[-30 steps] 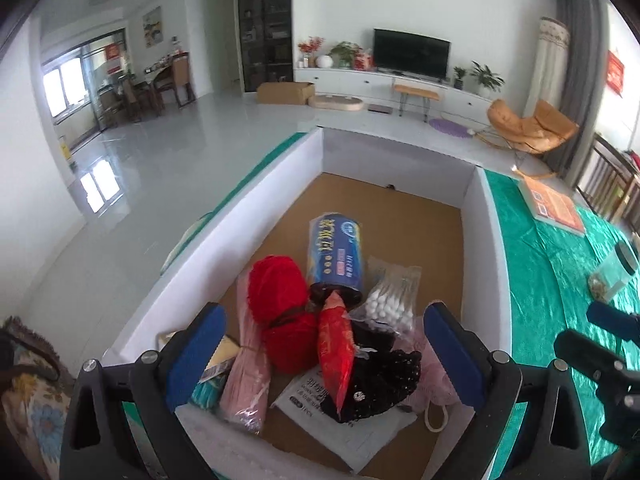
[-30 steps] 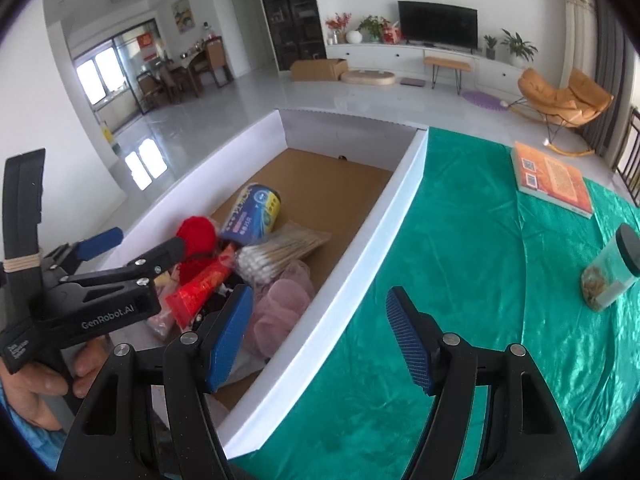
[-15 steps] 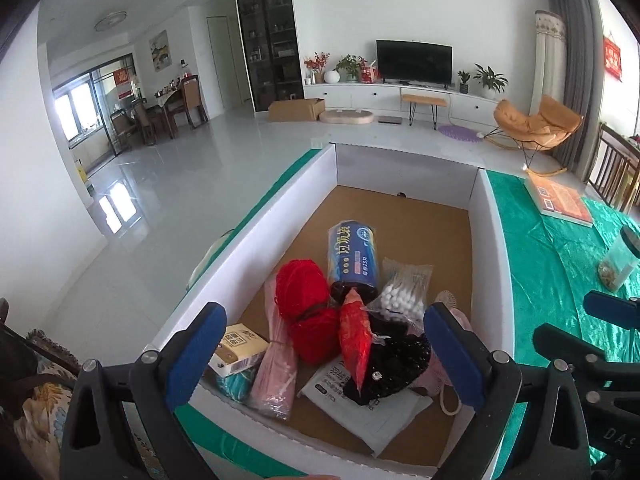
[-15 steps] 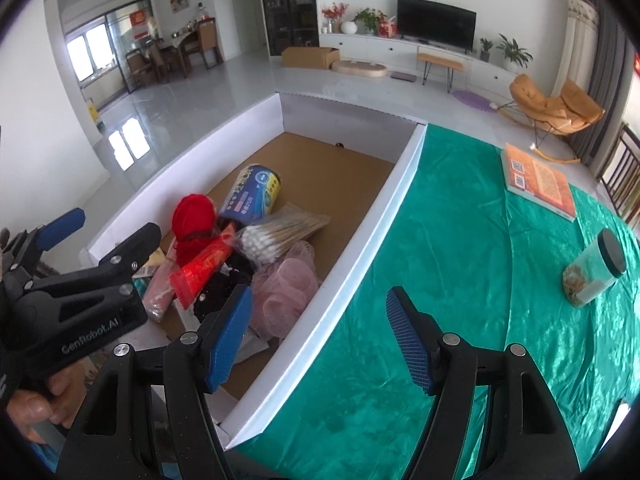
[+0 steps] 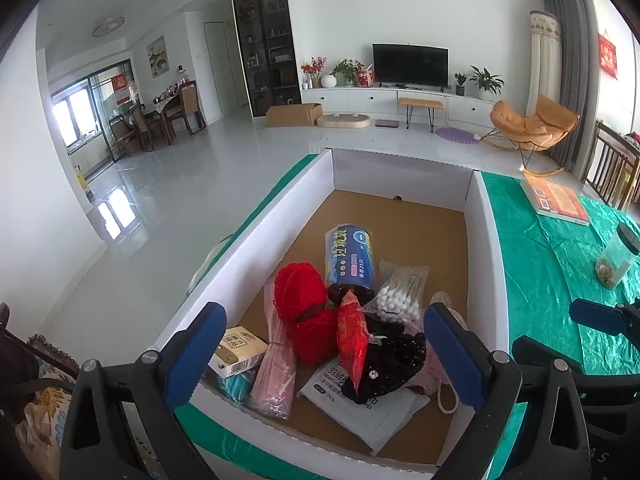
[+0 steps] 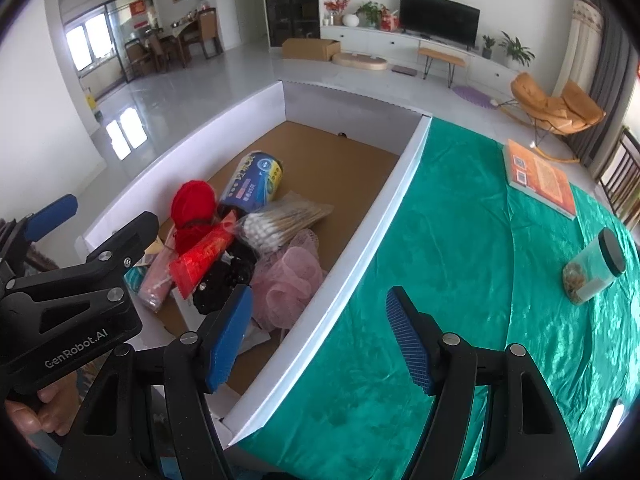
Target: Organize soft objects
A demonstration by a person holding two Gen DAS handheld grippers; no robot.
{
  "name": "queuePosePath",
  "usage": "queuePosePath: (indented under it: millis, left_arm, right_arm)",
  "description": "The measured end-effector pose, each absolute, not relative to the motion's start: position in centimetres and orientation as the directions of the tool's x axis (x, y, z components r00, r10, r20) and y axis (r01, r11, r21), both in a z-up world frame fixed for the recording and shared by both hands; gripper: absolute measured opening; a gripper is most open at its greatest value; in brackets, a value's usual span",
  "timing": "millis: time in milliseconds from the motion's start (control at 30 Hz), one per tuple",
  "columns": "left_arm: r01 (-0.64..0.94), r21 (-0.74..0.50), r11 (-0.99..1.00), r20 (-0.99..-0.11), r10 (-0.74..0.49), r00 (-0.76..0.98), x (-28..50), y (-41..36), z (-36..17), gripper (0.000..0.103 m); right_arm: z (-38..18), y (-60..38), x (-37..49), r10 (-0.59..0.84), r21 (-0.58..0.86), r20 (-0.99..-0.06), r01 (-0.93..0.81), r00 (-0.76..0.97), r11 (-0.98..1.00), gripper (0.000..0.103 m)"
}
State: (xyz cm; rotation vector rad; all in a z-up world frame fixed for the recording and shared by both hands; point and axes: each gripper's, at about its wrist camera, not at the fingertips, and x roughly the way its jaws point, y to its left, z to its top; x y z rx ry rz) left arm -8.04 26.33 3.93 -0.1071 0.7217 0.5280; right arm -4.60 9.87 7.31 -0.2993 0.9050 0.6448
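A white cardboard box [image 5: 256, 236] [image 6: 376, 216] with a brown floor holds a pile of soft goods: red yarn [image 5: 300, 292] [image 6: 192, 204], a blue roll [image 5: 351, 258] [image 6: 254, 178], a cotton swab bag [image 5: 402, 296] [image 6: 280, 220], a red packet [image 5: 352, 338] [image 6: 204, 254], black fabric [image 5: 394, 360], a pink mesh puff [image 6: 290, 280] and a pink bundle [image 5: 274, 368]. My left gripper [image 5: 320, 354] is open and empty above the box's near end. My right gripper [image 6: 320, 338] is open and empty over the box's right wall.
A green cloth [image 6: 480, 260] covers the table right of the box. An orange book [image 6: 538, 178] and a dark-lidded jar [image 6: 596, 268] sit on it. A small carton [image 5: 238, 350] and a white flat pack [image 5: 368, 404] lie in the box.
Both grippers have pulled back and risen from the box, so more of the box and room shows. Both stay open and empty. The items in the box have not moved.
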Motion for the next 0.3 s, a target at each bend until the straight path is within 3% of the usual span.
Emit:
queuePosePath:
  millis: [300]
  left_arm:
    - [-0.493,0.07,0.867,-0.624,0.423,0.657,-8.63,26.02,4.3,0.1]
  right_arm:
    - [7.03,9.7,-4.77,0.393,0.019,-0.799,-0.635,0.454,0.772,0.072]
